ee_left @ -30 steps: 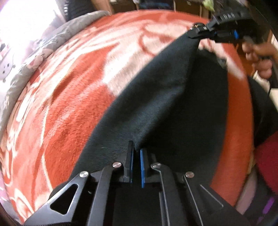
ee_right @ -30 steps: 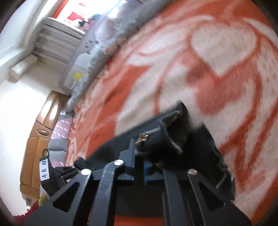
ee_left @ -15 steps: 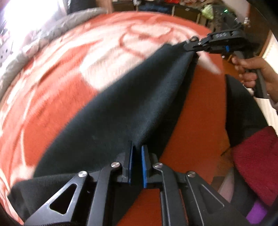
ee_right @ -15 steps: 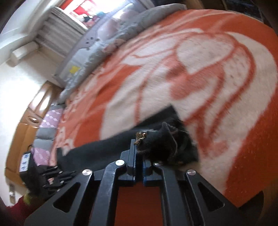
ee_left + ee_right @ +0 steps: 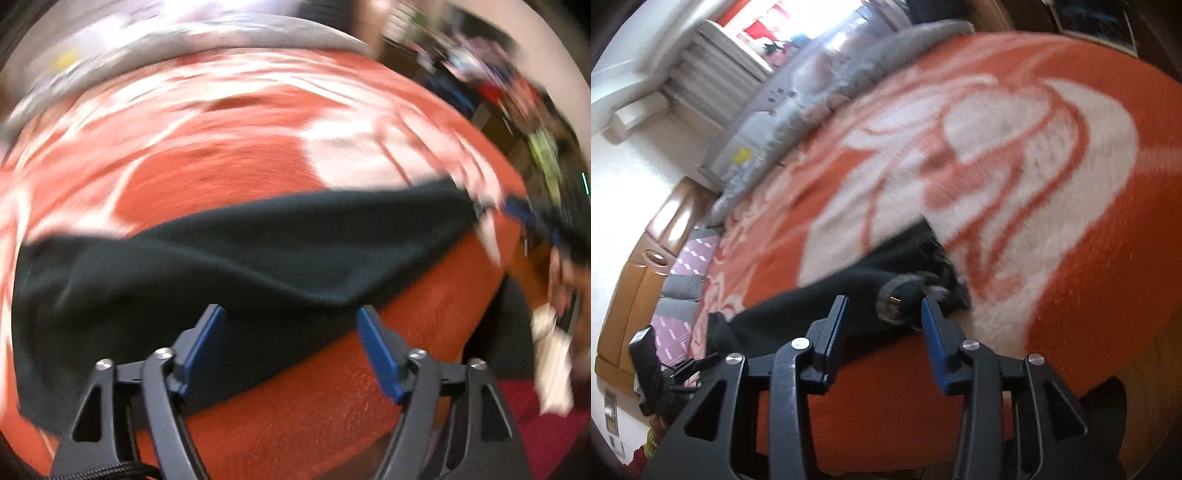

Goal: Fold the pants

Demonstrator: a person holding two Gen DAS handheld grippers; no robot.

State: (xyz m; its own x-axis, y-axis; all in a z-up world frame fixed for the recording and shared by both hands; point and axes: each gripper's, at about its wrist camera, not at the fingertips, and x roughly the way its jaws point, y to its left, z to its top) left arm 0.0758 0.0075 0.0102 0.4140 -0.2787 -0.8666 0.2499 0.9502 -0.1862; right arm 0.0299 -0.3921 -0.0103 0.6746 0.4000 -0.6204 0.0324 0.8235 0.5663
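My left gripper (image 5: 291,325) was opening, its blue pads (image 5: 376,347) set wide apart and clear of the cloth; nothing was pinched between them. The pants (image 5: 240,258) lay as a long dark band across the orange-and-white blanket (image 5: 221,177), with their near edge just ahead of the left fingers. My right gripper (image 5: 884,314) was also opening, its pads standing apart. A bunched end of the pants (image 5: 905,291), carrying a small metal fitting (image 5: 894,297), sat between the right fingers, and neither pad pressed on it. From the right wrist view, the pants ran leftward toward my left gripper (image 5: 683,369). The left wrist view was blurred.
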